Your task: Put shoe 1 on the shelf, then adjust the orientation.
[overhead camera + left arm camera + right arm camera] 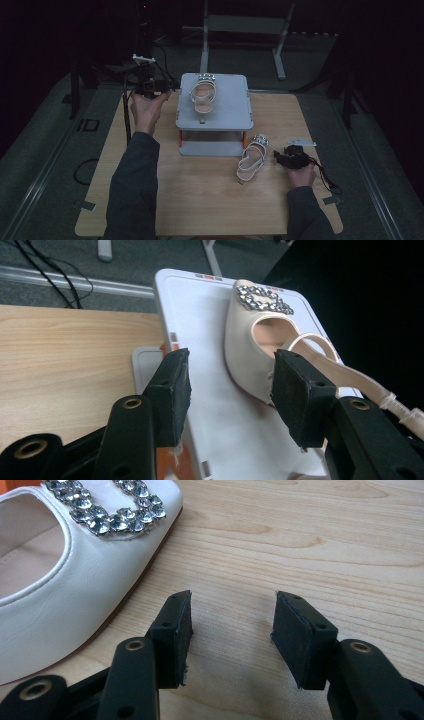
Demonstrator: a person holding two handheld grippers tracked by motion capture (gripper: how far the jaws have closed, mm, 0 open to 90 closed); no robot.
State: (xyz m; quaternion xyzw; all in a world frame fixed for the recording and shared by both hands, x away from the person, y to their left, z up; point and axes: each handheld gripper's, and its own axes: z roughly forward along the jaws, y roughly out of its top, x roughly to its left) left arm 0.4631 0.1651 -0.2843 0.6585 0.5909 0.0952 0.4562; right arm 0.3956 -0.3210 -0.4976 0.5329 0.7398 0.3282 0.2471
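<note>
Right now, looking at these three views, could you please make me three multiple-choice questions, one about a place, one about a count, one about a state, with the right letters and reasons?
1. Where does the cream slingback shoe with the rhinestone buckle near the left gripper lie?
A. on the bare wooden table
B. on top of the grey two-tier plastic rack
C. on the floor

2. How many shoes are in the high view?
A. one
B. two
C. three

3. How stand the jaws of the right gripper?
A. shut on the shoe
B. shut on nothing
C. open, nothing between them

Answers:
1 B: it rests on the rack's upper shelf.
2 B: one on the rack, a second matching shoe on the light wooden table.
3 C: bare wood shows between the pads, with the shoe off to one side.
</note>
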